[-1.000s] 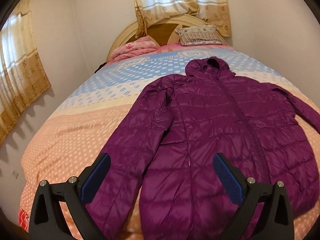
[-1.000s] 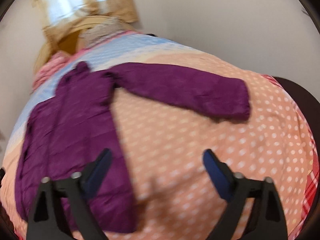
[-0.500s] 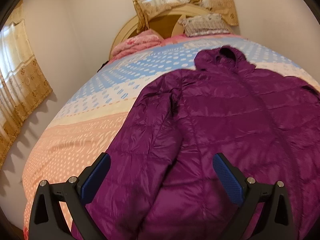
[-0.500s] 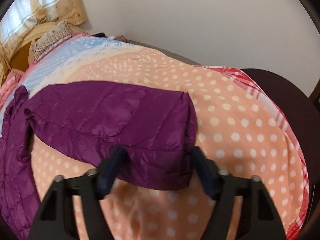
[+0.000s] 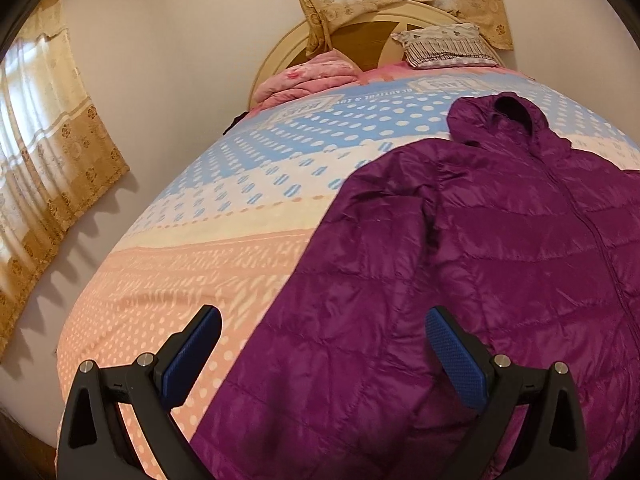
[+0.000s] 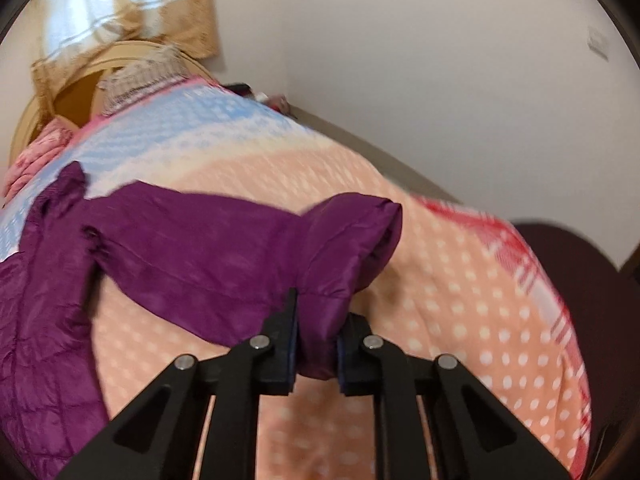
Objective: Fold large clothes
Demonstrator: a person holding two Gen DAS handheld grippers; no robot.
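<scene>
Jacket sleeve (image 6: 240, 248) in right gripper (image 6: 316, 320) jaws

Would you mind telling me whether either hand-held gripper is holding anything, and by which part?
The right hand-held gripper, whose jaws have just been closing, pinches the purple jacket by the cuff end of its sleeve. The left hand-held gripper is open, holding nothing.

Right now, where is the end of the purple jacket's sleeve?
In the right wrist view, the sleeve end is pinched between the right gripper fingers, lifted off the dotted bedspread.
</scene>
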